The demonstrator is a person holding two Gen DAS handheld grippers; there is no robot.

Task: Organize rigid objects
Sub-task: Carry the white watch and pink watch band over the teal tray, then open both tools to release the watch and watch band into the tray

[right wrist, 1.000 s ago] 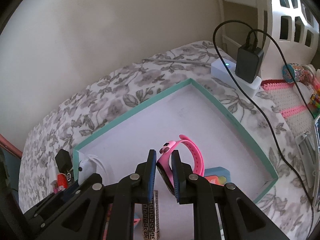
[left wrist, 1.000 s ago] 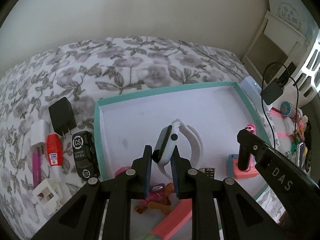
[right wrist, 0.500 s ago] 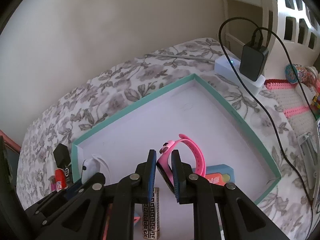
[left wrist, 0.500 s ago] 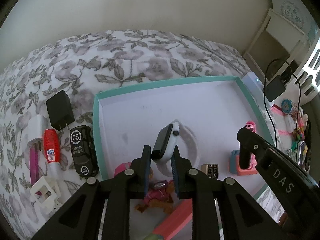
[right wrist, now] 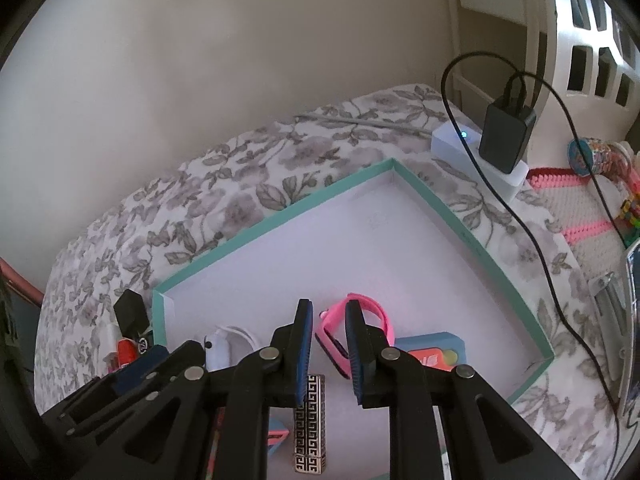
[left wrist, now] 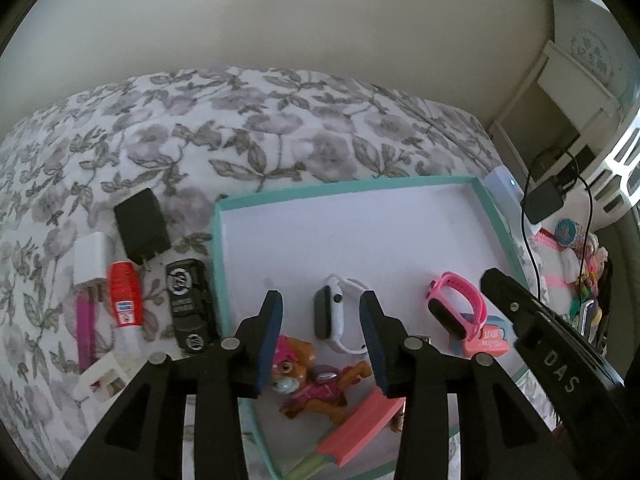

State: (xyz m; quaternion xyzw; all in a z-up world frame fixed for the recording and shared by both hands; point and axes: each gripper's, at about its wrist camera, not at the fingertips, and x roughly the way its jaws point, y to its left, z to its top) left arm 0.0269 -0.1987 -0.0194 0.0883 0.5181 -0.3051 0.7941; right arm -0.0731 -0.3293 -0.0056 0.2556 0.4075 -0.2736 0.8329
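Watches sit in the tray point(left wrist: 496, 216): white watch point(left wrist: 334, 314) mid-frame between the opening left gripper point(left wrist: 322, 344) jaws, untouched, standing on edge. Right gripper point(right wrist: 328, 354), slightly parted, straddles the pink watch point(right wrist: 352, 332); grip unclear.

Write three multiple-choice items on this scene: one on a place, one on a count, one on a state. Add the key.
1. Where does the black toy car lie?
A. on the floral cover beside the teal tray
B. inside the tray
C. on the floor

2. How many watches are in the tray?
A. one
B. two
C. four

3. The lamp on the white power strip is:
A. lit blue
B. dark
C. lit red

Key: 1 A, the car sits on the cover outside the tray's left wall. 2 B, a white watch and a pink watch. 3 A, a blue dot glows on it.
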